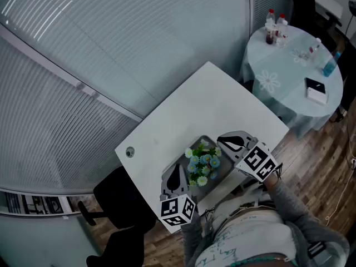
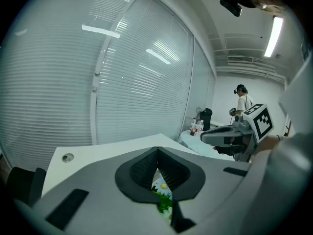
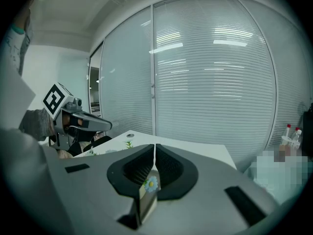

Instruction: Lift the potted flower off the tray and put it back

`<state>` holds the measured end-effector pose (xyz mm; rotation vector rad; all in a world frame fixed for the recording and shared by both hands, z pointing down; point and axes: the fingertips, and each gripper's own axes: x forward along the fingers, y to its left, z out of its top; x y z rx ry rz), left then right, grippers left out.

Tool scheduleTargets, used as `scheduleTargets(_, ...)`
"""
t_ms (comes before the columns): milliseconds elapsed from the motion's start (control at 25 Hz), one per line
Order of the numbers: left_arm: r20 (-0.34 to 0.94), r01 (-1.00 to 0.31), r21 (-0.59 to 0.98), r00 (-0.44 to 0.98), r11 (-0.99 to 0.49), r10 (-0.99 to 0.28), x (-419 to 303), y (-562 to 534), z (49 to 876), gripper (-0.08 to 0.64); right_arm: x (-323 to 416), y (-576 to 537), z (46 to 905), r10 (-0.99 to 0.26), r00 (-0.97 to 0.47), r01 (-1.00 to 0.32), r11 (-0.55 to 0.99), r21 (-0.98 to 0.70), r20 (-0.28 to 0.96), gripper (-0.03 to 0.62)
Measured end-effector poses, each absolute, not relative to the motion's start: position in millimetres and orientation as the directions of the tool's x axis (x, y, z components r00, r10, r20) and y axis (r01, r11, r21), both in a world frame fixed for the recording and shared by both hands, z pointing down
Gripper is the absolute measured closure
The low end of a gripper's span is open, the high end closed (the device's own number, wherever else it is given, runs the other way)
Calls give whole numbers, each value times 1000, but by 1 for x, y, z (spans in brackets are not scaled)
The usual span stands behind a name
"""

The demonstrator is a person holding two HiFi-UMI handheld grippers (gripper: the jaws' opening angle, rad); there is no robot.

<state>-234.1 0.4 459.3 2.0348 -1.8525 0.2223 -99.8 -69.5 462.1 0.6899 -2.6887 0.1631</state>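
Observation:
The potted flower [image 1: 202,163], with blue and white blooms and green leaves, stands on a grey tray [image 1: 207,141] near the front edge of the white table [image 1: 211,102]. My left gripper [image 1: 180,167] sits just left of the flowers and my right gripper [image 1: 221,141] just right of them. Each has its jaws shut tip to tip with nothing between them. In the left gripper view the gripper [image 2: 157,152] shows a white bloom [image 2: 163,184] through the gap below its tips. A blue bloom [image 3: 150,183] shows the same way below the right gripper [image 3: 154,148].
A round table [image 1: 289,65] with a pale cloth stands at the back right, bearing bottles [image 1: 275,26] and a small box [image 1: 316,90]. A black chair [image 1: 119,204] is at the table's left corner. Window blinds [image 1: 111,43] run behind. A person [image 2: 241,101] stands far off.

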Motion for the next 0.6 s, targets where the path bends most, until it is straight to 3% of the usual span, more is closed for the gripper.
scheduleTargets(600,418,-986,160,111,-47,-901,-250,19,487,548,-88,-67,504,-414,-788,-480,877,-33,456,569)
